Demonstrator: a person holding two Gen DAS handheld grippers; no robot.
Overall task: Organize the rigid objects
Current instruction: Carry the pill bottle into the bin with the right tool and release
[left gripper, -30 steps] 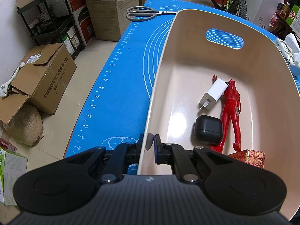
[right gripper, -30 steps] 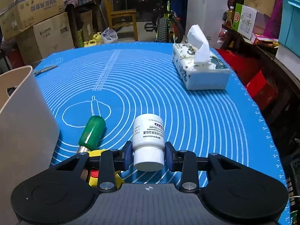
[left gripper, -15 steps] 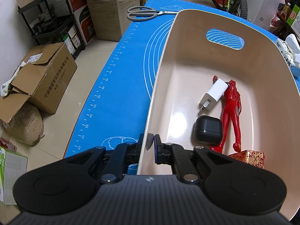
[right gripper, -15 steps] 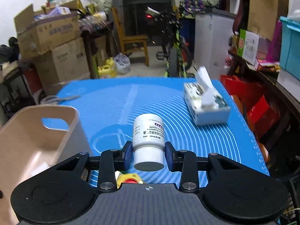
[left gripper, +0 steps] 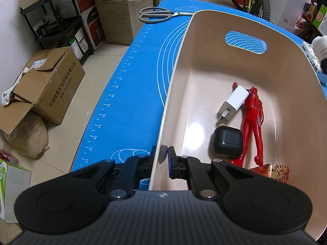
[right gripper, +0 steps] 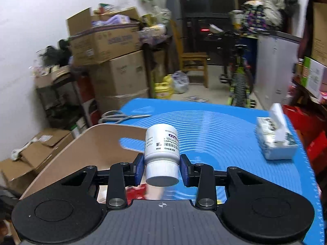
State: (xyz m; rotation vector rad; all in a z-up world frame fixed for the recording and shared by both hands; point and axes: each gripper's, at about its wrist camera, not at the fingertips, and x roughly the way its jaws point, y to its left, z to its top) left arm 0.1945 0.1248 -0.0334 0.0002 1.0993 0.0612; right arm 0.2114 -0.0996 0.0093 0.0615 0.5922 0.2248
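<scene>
My left gripper (left gripper: 163, 155) is shut on the near left rim of the beige bin (left gripper: 175, 85). Inside the bin lie a white charger (left gripper: 233, 103), a red figure (left gripper: 252, 122), a black case (left gripper: 226, 144) and a red patterned box (left gripper: 271, 172). My right gripper (right gripper: 161, 170) is shut on a white pill bottle (right gripper: 161, 149), cap towards the camera, held up in the air over the bin (right gripper: 81, 155).
Grey scissors (left gripper: 157, 15) lie at the far left of the blue mat (left gripper: 130, 94); they also show in the right wrist view (right gripper: 120, 117). A tissue box (right gripper: 276, 143) stands at the mat's right. Cardboard boxes (left gripper: 47, 83) crowd the floor left of the table.
My right gripper has lifted the pill bottle up and moved it left over the bin. The left gripper keeps its hold on the bin rim, unmoved.
</scene>
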